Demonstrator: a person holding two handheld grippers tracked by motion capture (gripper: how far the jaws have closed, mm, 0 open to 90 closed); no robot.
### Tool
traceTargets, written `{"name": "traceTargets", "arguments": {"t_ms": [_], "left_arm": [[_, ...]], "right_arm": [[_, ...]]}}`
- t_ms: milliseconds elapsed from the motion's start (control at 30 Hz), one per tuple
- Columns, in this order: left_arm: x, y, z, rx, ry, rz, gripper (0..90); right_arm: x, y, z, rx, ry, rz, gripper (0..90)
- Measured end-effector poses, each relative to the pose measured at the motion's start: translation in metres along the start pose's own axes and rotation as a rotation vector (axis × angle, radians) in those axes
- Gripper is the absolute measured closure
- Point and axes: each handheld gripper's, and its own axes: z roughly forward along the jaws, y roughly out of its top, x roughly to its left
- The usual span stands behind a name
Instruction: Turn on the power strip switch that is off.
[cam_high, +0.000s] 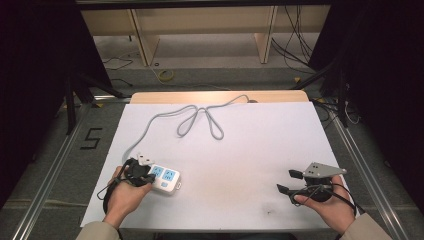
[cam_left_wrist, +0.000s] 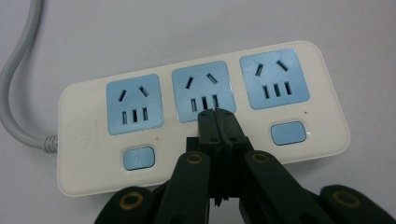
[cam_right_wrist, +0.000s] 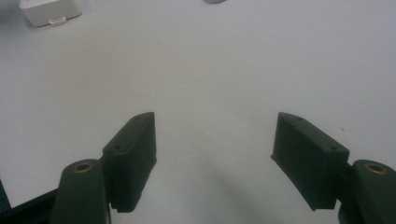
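1. You are holding the left gripper with its jaws pressed together and nothing between them, the joined tips resting over the white plastic power strip with three pale blue sockets.

2. The tips are sitting at the lower edge of the middle socket, just above where the middle blue switch button would be. That button is hidden behind the jaws; the left button and the right button are lying to either side of them.

3. Judging from this, you are working on the step of pressing the middle switch with the closed tips. I cannot tell whether they are touching the strip yet.

4. You are keeping the right gripper with its jaws wide apart and empty, over bare white table surface, well apart from the strip, whose end is lying far ahead and to the left of those jaws.

5. For the next move, you are probably needing to draw the closed tips slightly back toward you onto the hidden button, then push straight down. The strip is light and could be sliding, so steadying it with the right gripper may help.
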Motion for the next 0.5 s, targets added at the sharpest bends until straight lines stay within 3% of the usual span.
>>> {"name": "traceTargets", "arguments": {"t_ms": [500], "left_arm": [[-0.0007, -0.0001, 0.0001, 0.001, 0.002, 0.003, 90.0]], "right_arm": [[0.0005, 0.0002, -0.0009, 0.002, 0.001, -0.001, 30.6]]}}
